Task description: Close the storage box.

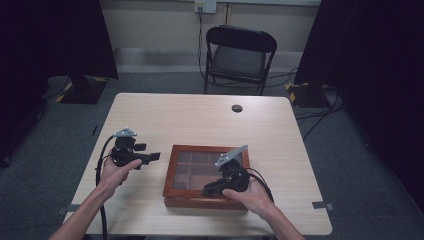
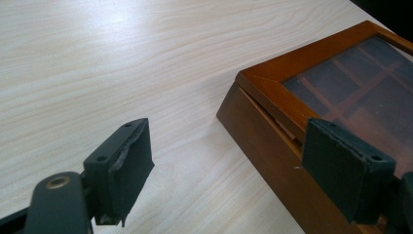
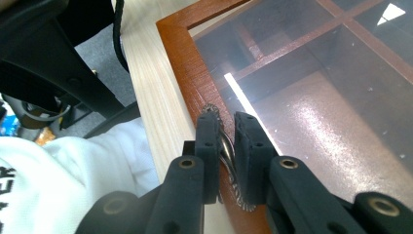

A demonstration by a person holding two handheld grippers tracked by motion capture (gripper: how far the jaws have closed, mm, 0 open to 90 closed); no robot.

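Pinching the small metal handle [image 3: 225,146] on the front rim of the wooden box [image 1: 206,176], the right gripper [image 1: 212,189] has its jaws pressed together on it, while the box sits closed on the table [image 1: 200,120] near the person's edge. The left gripper [image 1: 155,156] waits just beside the box's left side, jaws spread and holding nothing. I think the thin handle may slip out when the glass lid [image 3: 311,92] is lifted, or the whole box may rise, because nothing holds it down.
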